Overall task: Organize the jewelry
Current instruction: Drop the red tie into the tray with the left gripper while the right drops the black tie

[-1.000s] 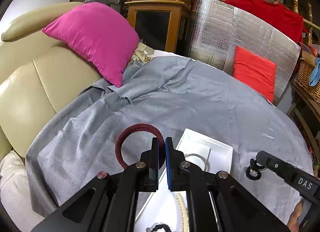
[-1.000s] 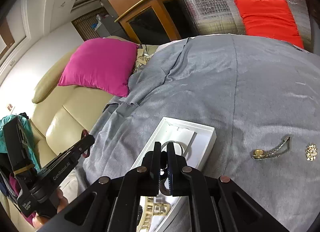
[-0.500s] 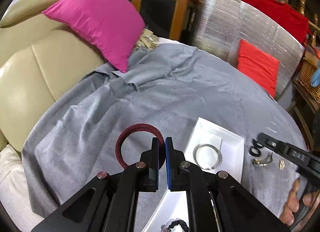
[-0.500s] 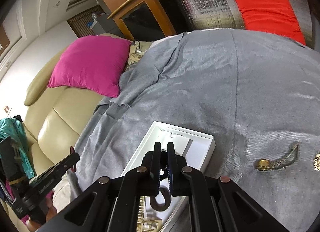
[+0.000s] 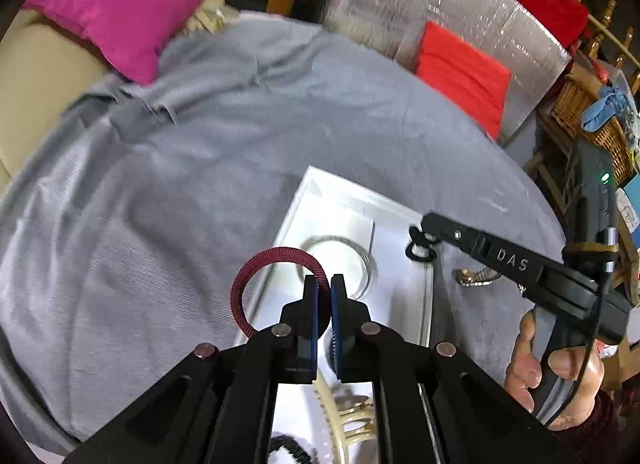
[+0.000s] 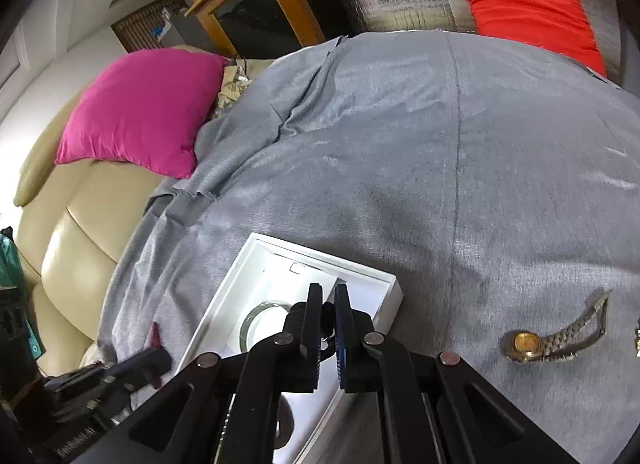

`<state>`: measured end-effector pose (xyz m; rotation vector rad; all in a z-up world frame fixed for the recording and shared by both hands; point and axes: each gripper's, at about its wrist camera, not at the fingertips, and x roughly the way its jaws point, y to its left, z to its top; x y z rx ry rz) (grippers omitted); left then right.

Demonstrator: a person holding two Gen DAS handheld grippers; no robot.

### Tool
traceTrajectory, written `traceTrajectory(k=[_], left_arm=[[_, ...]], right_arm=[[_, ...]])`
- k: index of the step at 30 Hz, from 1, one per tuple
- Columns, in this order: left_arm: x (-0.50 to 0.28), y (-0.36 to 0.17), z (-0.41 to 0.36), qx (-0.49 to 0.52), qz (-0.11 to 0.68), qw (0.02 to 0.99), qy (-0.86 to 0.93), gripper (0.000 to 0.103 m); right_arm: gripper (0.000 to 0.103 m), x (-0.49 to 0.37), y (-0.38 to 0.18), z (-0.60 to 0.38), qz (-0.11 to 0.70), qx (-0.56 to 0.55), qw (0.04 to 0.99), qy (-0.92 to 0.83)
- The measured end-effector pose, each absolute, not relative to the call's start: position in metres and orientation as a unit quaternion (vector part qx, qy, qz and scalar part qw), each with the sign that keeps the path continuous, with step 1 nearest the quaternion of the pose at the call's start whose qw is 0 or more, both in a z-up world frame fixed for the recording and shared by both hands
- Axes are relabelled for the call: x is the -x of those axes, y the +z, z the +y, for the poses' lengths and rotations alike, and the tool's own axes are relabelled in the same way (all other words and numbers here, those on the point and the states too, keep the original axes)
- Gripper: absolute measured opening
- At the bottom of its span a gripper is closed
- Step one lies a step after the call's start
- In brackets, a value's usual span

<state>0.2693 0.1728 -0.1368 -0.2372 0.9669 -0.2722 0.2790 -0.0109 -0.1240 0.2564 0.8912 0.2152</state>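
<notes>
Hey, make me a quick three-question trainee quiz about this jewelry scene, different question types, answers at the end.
1. True or false: the left tongs grip a dark red corded bangle.
2. Where does the gold-faced wristwatch lie? A) in the white tray B) on the grey cloth C) on the pink cushion
3. Fill in: the right tongs hold a small ___ ring-shaped piece.

Key: 1 true; 2 B; 3 black.
</notes>
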Motion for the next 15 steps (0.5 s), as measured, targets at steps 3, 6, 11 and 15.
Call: traceTrajectory(k=[3,6,11,15], left_arm=[[-0.277,-0.148,0.169,0.126,0.484,0.855,-0.137,0.006],[-0.28,-0.155,0.17,0.129,0.498,0.848,-0.129,0.006],[-0.287,-0.165,0.172,0.141,0.521,0.834,-0.117,0.006],[-0.29,-0.177,0.176,0.149,0.54,0.822,-0.096,0.006]], right_arm=[[0.007,-0.284,-0.128,-0.008,0.431,-0.114,0.889,0.101],[0.007,-0.289,-0.132,-0.008,0.433,-0.116,0.888,0.101],[0.007,-0.293,-0.138,-0.008,0.436,-0.114,0.887,0.1],[0.007,-0.297,-0.141,-0.006,0.44,-0.11,0.885,0.1]])
